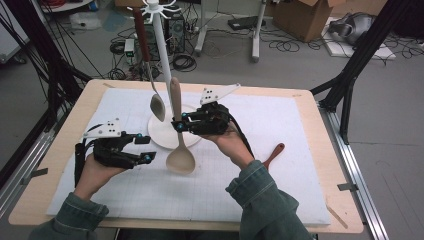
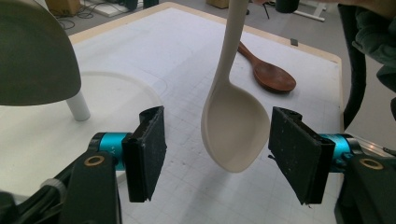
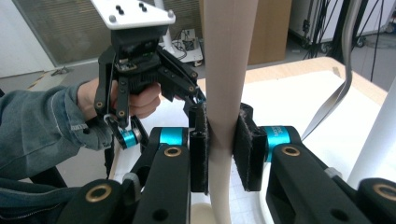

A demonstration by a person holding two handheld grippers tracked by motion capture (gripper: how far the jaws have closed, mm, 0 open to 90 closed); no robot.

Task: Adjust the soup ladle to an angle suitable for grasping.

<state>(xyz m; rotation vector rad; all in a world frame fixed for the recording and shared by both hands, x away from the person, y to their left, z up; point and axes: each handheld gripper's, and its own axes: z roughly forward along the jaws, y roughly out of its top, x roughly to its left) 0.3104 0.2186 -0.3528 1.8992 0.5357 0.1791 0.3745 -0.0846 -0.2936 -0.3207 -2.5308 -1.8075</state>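
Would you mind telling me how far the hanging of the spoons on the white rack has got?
One metal spoon with a brown handle already hangs on the white hook rack. The right gripper clamps the pale beige spoon upright; the left gripper is open beside its bowl. A dark red-brown wooden spoon lies on the white mat, unhung.

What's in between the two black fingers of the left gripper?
The bowl of the pale wooden spoon hangs between the left gripper fingers, touching neither, in the left gripper view. The right gripper holds its handle.
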